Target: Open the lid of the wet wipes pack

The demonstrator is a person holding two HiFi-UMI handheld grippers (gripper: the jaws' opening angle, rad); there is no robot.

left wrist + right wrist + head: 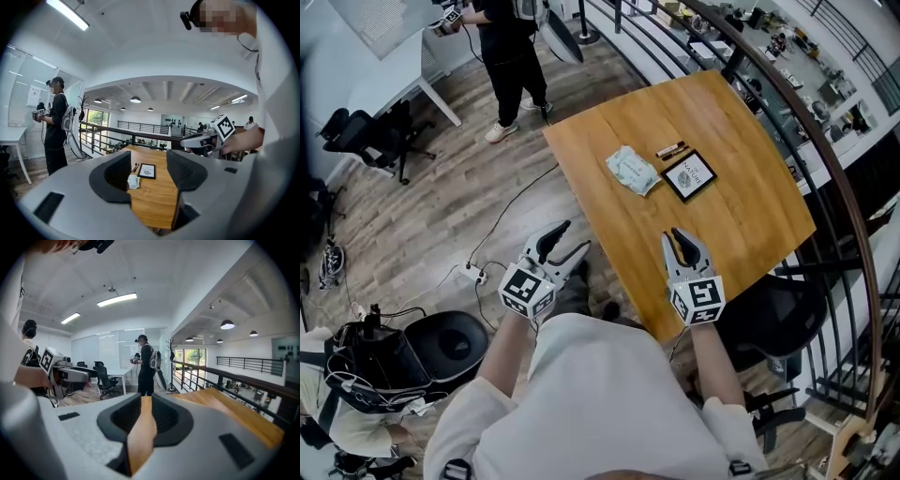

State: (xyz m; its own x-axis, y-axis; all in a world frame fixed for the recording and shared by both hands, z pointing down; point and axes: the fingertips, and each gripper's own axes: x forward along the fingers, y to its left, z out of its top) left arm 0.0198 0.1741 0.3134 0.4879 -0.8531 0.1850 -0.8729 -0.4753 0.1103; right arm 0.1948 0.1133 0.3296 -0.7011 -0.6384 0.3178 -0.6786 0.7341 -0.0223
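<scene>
The wet wipes pack is pale green-white and lies flat on the wooden table, near its middle; in the left gripper view the pack shows far ahead between the jaws. My left gripper hangs off the table's left edge over the floor, open and empty. My right gripper hovers over the table's near edge, well short of the pack. Its jaws stand almost together, with only a thin slit and nothing in it.
A black-framed card and two pens lie just right of the pack. A person stands beyond the table's far left corner. A power strip with cables lies on the floor. A railing runs along the right.
</scene>
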